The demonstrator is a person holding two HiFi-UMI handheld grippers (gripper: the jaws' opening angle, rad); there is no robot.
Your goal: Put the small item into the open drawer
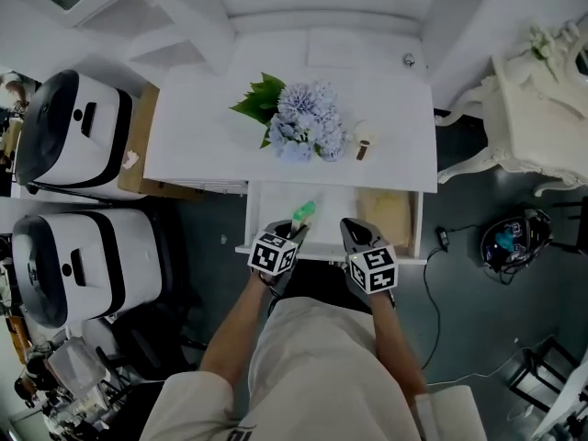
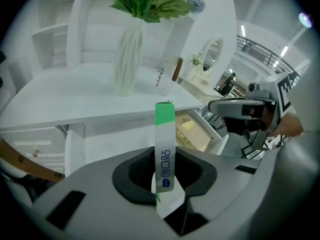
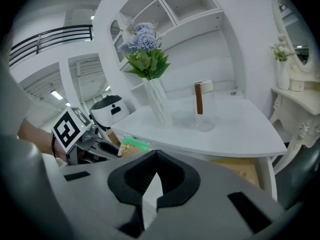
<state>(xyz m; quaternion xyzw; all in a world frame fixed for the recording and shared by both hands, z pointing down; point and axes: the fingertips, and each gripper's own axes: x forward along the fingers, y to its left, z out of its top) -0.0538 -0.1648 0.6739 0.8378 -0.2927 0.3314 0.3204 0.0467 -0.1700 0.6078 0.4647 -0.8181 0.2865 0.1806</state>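
Head view first: the open drawer (image 1: 335,205) sticks out from the desk's 6 o'clock edge. A tan box (image 1: 386,217) fills its 3 o'clock end. The left gripper (image 1: 296,232) is at the drawer's front rim, around the 7 o'clock corner. It's pinching a little green-and-white stick packet (image 1: 304,213) that pokes out over the bare drawer floor. The right gripper (image 1: 354,228) sits just beside it toward 3 o'clock, carrying nothing. The flower vase (image 1: 308,122) and a small jar (image 1: 364,145) are up on the desktop at 12 o'clock from the drawer.

Left gripper view: the jaws are clamped on the packet's (image 2: 164,154) lower white half. The green end stands up toward 12 o'clock, free and only slightly tilted.

Right gripper view: the jaws are pressed together with nothing between them. The packet's green end (image 3: 132,145) shows off at 10 o'clock.

My guess on handling is that it's a feather-light, flat, floppy film sachet and probably a bit slick. Pinching across the flat faces low down like this looks right to me, since a tip grip would let it flop or slide. It needs no real squeeze, and if it's let go low over the drawer floor it shouldn't flutter off.
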